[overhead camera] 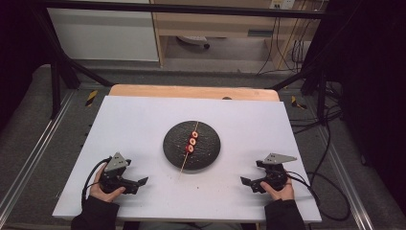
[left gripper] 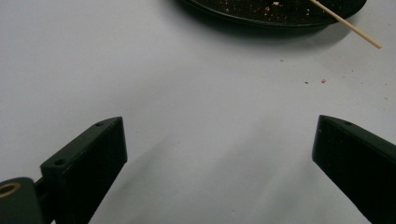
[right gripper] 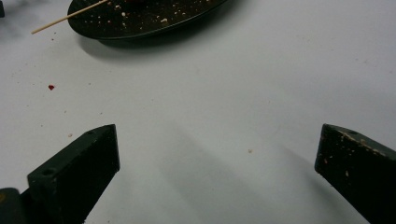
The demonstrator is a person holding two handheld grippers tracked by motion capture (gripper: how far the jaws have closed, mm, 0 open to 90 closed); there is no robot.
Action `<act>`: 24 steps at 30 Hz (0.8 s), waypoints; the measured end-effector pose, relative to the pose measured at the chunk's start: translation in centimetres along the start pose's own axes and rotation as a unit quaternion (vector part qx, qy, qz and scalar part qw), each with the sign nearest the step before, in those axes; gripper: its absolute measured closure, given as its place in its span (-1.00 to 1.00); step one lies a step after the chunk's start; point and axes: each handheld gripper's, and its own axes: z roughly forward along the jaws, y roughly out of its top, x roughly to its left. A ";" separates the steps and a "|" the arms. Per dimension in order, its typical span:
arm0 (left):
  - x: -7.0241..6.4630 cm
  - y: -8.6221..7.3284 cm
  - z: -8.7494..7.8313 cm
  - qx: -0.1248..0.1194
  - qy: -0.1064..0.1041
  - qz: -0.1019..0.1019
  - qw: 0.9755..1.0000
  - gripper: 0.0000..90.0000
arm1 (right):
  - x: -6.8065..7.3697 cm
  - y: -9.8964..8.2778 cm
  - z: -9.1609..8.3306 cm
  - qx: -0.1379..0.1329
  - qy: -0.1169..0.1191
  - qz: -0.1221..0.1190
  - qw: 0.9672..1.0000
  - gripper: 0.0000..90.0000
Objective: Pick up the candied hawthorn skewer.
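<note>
High view: the left hand-held gripper [overhead camera: 141, 182] and right hand-held gripper [overhead camera: 245, 181] rest on the white worktop [overhead camera: 139, 120] near its front corners, jaws apart and empty. Between them, farther back, a round black plate [overhead camera: 172, 148] carries a thin wooden skewer [overhead camera: 184, 165] threaded with three red-and-white slices [overhead camera: 192, 141].

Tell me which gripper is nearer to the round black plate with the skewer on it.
Left, slightly. The left gripper sits below-left of the round black plate, jaws open on bare table. The right gripper sits below-right, a bit farther off, jaws open too.
</note>
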 end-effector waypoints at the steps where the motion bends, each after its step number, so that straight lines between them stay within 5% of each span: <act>1: 0.0 0.0 0.0 0.000 0.000 0.000 1.000 -0.94 | 0.0 0.0 0.0 0.000 0.001 0.000 1.000 -0.98; 24: -1.6 1.5 0.9 0.004 -0.002 0.003 1.000 -0.94 | 0.0 0.0 0.0 0.000 -0.001 0.000 1.000 -0.99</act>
